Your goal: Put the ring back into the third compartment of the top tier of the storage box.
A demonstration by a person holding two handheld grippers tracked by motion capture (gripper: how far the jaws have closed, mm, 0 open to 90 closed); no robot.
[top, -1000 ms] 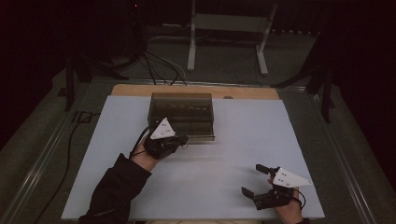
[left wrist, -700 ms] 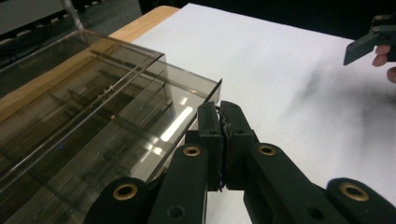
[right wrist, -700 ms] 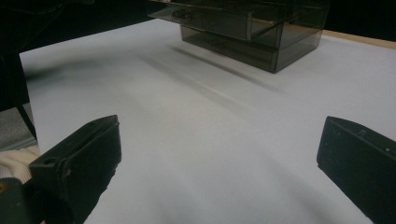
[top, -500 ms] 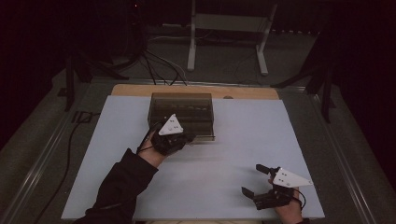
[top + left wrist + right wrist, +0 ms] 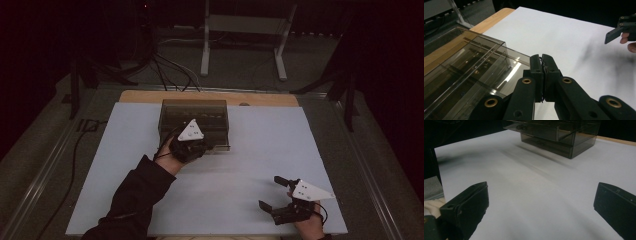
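My left tool [image 5: 200, 146] has crept along the near face of the smoky clear plastic drawer box [image 5: 194, 119] over the last second, from its near-left corner toward its near-right one. The box sits at the far middle of the white sheet [image 5: 125, 150] covering the table, close to the table's far edge. In the left gripper view the jaws are pressed together at the tips [image 5: 542, 65], right at the box's near edge, and I cannot tell whether a thin lip or handle is pinched between them. My reading is that I am finding a grip to pull a drawer. My right tool [image 5: 282, 196] has not moved; it rests near the table's near-right corner with its jaws spread wide and holding nothing.
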